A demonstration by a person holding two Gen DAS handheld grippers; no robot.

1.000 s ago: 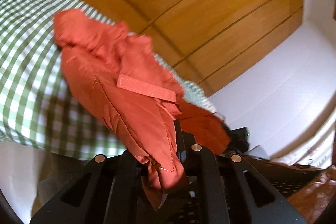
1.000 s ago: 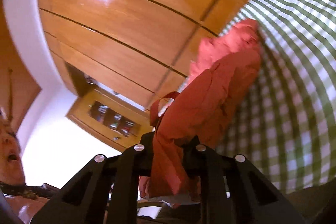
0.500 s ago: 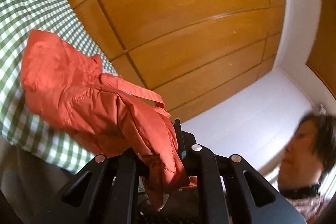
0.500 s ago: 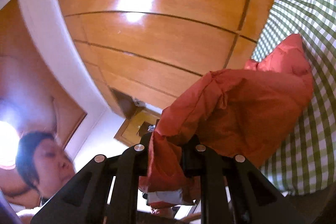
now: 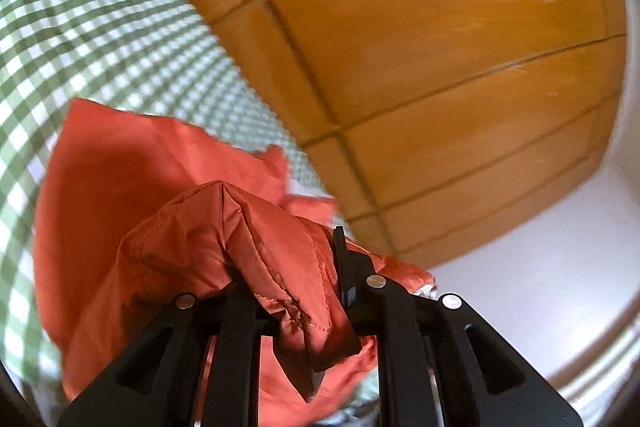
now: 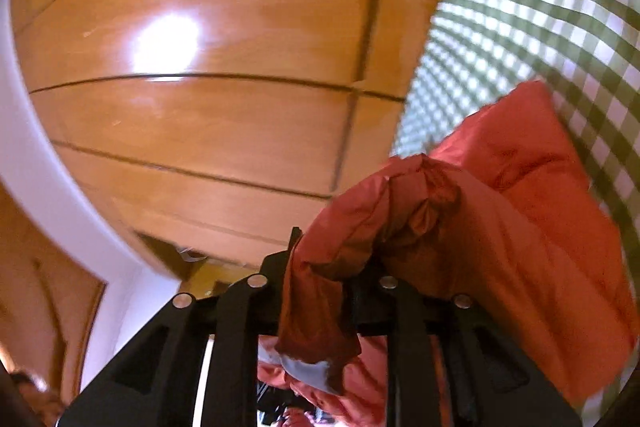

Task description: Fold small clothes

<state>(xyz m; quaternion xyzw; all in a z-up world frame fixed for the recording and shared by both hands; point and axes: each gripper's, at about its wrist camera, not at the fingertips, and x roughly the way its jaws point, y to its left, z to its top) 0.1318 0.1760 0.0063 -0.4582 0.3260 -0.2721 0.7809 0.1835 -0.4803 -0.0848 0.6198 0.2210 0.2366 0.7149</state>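
A small orange-red garment (image 5: 132, 195) hangs between my two grippers above a green-and-white checked cloth (image 5: 80, 27). My left gripper (image 5: 296, 267) is shut on one bunched edge of the garment, which drapes down over the fingers. My right gripper (image 6: 320, 259) is shut on another bunched edge of the same garment (image 6: 520, 211). A white label (image 6: 308, 371) shows at the hanging end in the right wrist view. The fingertips are mostly hidden by fabric.
Both cameras tilt upward at a wooden panelled ceiling or wardrobe (image 5: 440, 67) and a white wall (image 5: 540, 267). The checked cloth (image 6: 540, 7) also fills the right side of the right wrist view. A wooden door (image 6: 44, 287) shows at lower left there.
Both grippers have swung with the garment; the fabric spread out flatter toward the checked cloth. The person's face seen half a second ago has left both views.
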